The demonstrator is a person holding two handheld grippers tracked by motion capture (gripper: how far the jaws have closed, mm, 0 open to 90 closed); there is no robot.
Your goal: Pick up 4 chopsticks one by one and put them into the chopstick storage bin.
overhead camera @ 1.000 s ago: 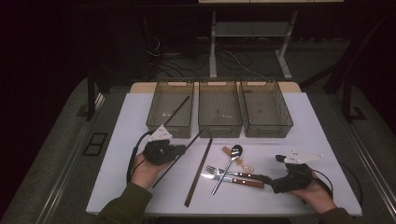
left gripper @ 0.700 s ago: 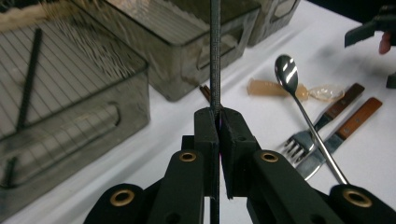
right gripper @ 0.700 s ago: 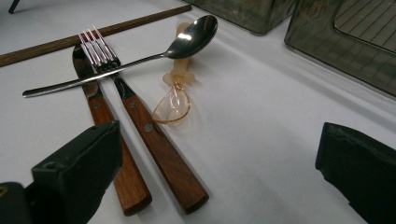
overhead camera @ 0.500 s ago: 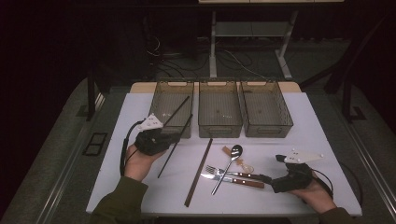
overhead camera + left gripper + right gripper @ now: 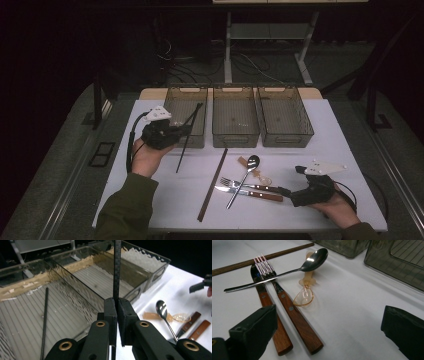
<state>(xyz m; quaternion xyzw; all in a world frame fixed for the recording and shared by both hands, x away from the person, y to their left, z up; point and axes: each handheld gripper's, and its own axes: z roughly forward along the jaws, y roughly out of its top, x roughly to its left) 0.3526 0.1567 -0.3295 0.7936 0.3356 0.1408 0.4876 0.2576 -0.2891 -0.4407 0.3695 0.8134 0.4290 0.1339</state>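
A: What is shown at the left of the high view?

B: The left gripper [image 5: 172, 134] is held raised over the table's left part by a hand in a green sleeve, its jaws directed toward the left bin [image 5: 186, 119]. The jaws are seen pressed together on a thin black chopstick [image 5: 186, 141], which is tilted, its upper end lying over the bin and its lower end just above the white tabletop [image 5: 165, 200]. In the left gripper view a second black stick [image 5: 44, 322] is seen lying inside that bin.

A: And toward the right?

B: A brown chopstick [image 5: 212, 185] is laid on the table near the centre, followed by a crossed spoon [image 5: 243, 179], fork [image 5: 245, 185] and knife [image 5: 250, 194]. The right gripper [image 5: 292, 192] is rested low on the table, jaws spread wide and nothing held, pointed at the wooden handles. Three bins are lined up along the far edge; the room beyond is dark.
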